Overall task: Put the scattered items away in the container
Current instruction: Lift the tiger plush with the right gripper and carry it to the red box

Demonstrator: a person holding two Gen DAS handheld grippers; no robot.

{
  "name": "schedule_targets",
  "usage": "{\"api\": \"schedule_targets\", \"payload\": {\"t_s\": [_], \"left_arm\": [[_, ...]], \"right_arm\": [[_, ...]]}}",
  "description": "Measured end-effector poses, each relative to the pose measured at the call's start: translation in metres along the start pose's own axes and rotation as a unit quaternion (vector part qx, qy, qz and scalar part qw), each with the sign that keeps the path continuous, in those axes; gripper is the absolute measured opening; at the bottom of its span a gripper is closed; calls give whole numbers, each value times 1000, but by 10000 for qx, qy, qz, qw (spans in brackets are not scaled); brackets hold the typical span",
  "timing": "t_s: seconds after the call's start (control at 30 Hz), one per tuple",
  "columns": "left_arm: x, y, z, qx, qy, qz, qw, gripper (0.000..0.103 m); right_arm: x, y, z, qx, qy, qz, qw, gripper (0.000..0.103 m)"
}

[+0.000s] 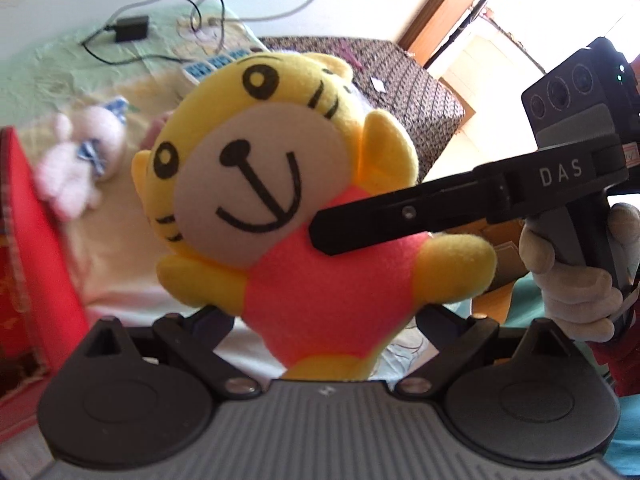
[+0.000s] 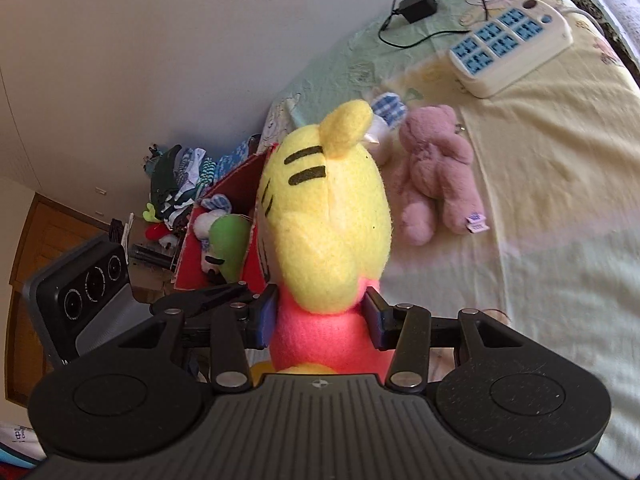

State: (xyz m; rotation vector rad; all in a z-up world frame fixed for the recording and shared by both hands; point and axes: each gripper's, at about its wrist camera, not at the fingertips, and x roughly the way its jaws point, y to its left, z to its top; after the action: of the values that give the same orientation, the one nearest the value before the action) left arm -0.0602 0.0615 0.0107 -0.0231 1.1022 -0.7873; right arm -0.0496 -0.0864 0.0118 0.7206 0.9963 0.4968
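Observation:
A yellow plush tiger [image 1: 280, 184] in a pink shirt hangs in the air above the bed, held from two sides. My left gripper [image 1: 326, 316] stands wide, its fingers against both sides of the tiger's lower body. My right gripper [image 2: 326, 320] is shut on the pink torso just under the tiger's head [image 2: 328, 216]; one of its fingers [image 1: 360, 228] crosses the chest in the left wrist view. The red box [image 2: 188, 256] stands left of the tiger with a green toy [image 2: 230, 240] and other plush inside. Its red wall [image 1: 32, 240] fills the left edge of the left wrist view.
A pink teddy [image 2: 436, 184] and a white bunny with blue checked bows [image 1: 80, 156] lie on the bedsheet. Farther back are a power strip [image 2: 508, 48] and a black adapter [image 2: 418, 6] with cables. Clothes [image 2: 180, 176] are piled beyond the box. A gloved hand [image 1: 572, 280] holds the right gripper.

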Motion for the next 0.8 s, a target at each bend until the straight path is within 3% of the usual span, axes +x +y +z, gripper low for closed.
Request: {"api": "schedule_targets", "payload": {"t_s": [0.23, 0.43, 0.57, 0.8], "left_arm": [[-74, 42, -13, 74, -323, 124, 9994, 96], [-111, 90, -19, 119, -536, 170, 9983, 96], [-122, 123, -23, 88, -577, 139, 9982, 96], [-115, 168, -29, -153, -462, -16, 9988, 96]], "right_arm": [[40, 61, 2, -154, -232, 130, 9995, 48], [79, 105, 3, -313, -468, 99, 9984, 48], [106, 127, 6, -461, -629, -109, 9969, 48], [148, 149, 8, -727, -840, -851, 9902, 47]]}}
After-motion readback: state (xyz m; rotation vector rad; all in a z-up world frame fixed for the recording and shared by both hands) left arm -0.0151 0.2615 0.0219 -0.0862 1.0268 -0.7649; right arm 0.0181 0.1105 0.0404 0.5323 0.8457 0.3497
